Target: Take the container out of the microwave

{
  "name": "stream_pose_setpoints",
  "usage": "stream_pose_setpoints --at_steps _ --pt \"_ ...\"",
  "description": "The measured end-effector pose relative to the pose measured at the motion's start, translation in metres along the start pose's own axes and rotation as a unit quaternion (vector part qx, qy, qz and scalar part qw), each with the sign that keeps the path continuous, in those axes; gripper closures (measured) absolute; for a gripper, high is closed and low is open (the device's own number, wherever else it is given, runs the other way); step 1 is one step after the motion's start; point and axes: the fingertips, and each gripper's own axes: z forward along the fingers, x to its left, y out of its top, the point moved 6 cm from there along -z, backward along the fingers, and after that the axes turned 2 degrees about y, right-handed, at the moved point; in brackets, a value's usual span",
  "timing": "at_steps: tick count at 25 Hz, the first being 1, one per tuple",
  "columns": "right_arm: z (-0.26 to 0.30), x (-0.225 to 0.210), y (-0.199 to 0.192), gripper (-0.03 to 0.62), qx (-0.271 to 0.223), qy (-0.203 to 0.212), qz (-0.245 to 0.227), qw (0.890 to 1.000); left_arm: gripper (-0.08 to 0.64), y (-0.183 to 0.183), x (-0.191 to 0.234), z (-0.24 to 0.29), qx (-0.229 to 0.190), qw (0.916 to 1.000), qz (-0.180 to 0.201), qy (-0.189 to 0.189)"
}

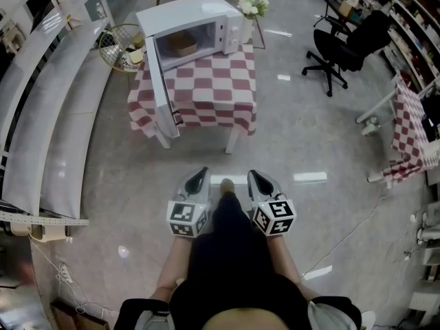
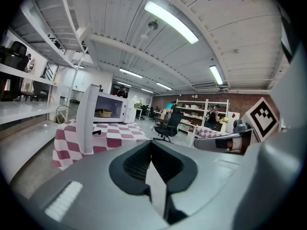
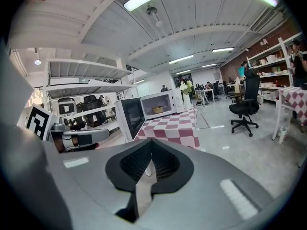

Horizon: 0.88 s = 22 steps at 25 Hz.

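1. Grippers: the left gripper [image 1: 199, 174] and the right gripper [image 1: 253, 176] are held side by side, low in front of the person, over bare floor and well apart from the table [image 1: 218, 117].
2. Jaw state: in its own view the left gripper's jaws stand closed, tip against tip, with nothing between them. The right gripper's jaws are likewise closed and empty.
3. Table: it carries a red-and-white checked cloth and stands ahead of both grippers.
4. Microwave [image 1: 206, 16]: white, set along the table's far edge. Its door [image 1: 160, 88] hangs fully open, reaching past the table's left front corner.
5. Container [image 1: 182, 45]: a brownish bowl-like vessel sitting inside the open microwave cavity, untouched by either gripper.
6. Surroundings: a vase of flowers [image 1: 251, 7] stands just beside the microwave at the table's far right corner. A wire basket [image 1: 118, 47] lies beyond the table's left edge, and a black office chair [image 1: 347, 43] stands well apart to the right.
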Motion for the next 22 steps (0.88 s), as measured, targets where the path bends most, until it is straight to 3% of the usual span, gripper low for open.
stream_pose_setpoints --at_steps 22 --pt "0.056 -0.035 0.036 0.592 -0.005 0.028 0.016 0.999 0.551 0.02 0.022 0.067 0.003 0.9999 0.002 0.016"
